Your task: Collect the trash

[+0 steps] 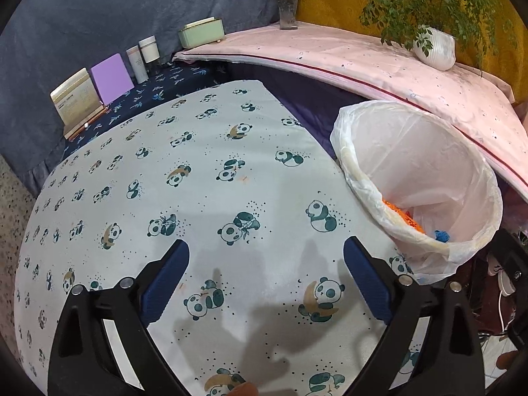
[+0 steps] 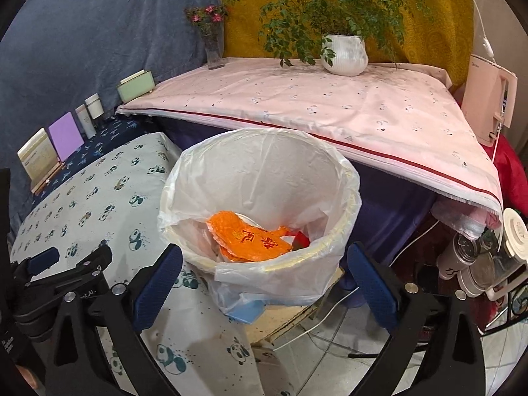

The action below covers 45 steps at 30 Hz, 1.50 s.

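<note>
Both jaws spread, holding nothing: left gripper [image 1: 266,274] over panda cloth [image 1: 198,171]; right gripper [image 2: 265,269] facing bin [image 2: 264,264]. Orange wrapper [image 2: 250,236] inside bin, long axis 10-to-4 o'clock.

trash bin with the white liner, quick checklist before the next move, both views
1. Left gripper free to pick: ok, fingers wide open, nothing between them, over the panda-print cloth.
2. Right gripper free: ok, fingers open and empty, framing the trash bin.
3. Bin mouth open: ok, white liner folded over the rim, nothing covering it.
4. Room left in bin: ok, orange wrapper lies low inside.
5. Trash still left on the panda cloth: cannot tell, none visible in the part shown.
6. Grippers apart from each other: ok, the left gripper shows at the left edge of the right wrist view, not touching.
</note>
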### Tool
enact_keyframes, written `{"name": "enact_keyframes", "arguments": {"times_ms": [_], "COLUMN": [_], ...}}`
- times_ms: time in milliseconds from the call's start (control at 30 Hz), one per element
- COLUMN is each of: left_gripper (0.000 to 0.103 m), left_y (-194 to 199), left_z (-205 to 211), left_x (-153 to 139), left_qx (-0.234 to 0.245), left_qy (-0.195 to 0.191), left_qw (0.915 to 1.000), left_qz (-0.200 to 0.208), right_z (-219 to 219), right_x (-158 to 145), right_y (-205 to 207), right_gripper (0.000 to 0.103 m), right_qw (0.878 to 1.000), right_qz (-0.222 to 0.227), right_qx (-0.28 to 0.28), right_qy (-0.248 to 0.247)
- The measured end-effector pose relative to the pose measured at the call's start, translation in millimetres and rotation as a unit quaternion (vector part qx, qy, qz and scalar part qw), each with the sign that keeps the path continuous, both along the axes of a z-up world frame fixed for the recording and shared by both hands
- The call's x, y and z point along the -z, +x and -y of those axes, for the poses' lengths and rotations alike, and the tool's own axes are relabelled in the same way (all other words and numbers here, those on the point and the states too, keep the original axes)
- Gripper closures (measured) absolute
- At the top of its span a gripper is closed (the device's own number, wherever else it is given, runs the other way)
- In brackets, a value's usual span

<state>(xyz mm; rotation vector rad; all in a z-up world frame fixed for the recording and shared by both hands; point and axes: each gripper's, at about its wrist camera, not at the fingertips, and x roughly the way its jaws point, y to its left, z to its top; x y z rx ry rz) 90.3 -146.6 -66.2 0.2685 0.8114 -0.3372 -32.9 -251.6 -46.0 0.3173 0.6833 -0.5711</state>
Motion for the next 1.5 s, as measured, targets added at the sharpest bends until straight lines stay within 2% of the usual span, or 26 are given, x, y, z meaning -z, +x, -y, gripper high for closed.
{"name": "enact_keyframes", "arguments": {"times_ms": [433, 500, 1167, 1500], "left_gripper": [0.013, 0.013, 0.013, 0.013], "left_y": [-6.4, -5.4, -3.7, -6.3], "left_z": [3.5, 1.4, -5.7, -4.6], "left_x": [22.4, 25.6, 25.7, 24.1], "left_qx": [-0.010, -0.013, -0.028, -0.024], "left_qy": [-0.009, -0.013, -0.024, -0.024], "left_qw": [0.9996, 0.9997, 0.9991, 0.9991], "left_qz": [0.025, 0.015, 0.019, 0.027], "right_z": [0.8, -1.0, -16.5, -10.5], "right_x": [11.8, 13.6, 21.6, 23.8], "right_y": [1.7, 3.4, 17.5, 15.1], "right_gripper": [0.007, 0.007, 0.006, 0.006], "right_qw": [1.000, 1.000, 0.999, 0.999], "right_qz": [0.005, 0.005, 0.021, 0.020], "right_qx": [0.013, 0.013, 0.017, 0.026], "right_qy": [-0.007, -0.012, -0.028, -0.014]}}
